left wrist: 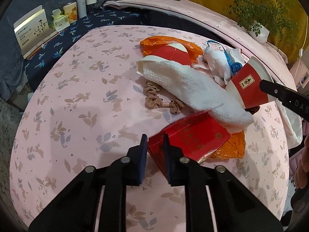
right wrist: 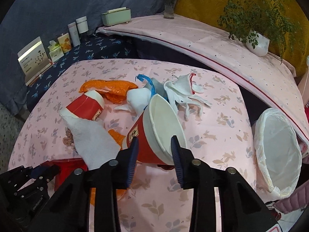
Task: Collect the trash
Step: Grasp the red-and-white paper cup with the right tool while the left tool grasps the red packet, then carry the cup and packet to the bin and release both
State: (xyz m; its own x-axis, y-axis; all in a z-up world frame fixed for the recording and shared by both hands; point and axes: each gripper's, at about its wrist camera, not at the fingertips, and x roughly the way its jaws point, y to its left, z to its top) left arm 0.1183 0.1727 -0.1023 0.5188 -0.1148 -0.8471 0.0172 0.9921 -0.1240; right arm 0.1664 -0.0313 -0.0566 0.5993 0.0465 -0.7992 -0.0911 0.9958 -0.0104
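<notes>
- The left tool (left wrist: 154, 141) is nearly closed on the corner of a red foil packet (left wrist: 190, 138), which lies flat on the pink-clothed surface (left wrist: 77, 116); a thin edge is the only part such a flat thing offers to grip.
- The right tool (right wrist: 155, 145) has narrowed onto the rim of a red paper cup (right wrist: 154, 127), one finger outside the wall and one inside the mouth, so the cup hangs tilted, seemingly lifted.
- A lined waste bin (right wrist: 278, 154) stands open just beside the surface on the right; the cup probably goes there.
- A second red cup (right wrist: 87, 104), orange plastic (right wrist: 110, 89), a white towel (right wrist: 92, 141) and white gloves (right wrist: 183, 94) remain strewn about.
- Only the right wrist view shows the bin and the cup's inside; only the left wrist view shows the grip on the packet and a beige scrunchie (left wrist: 160, 100).
</notes>
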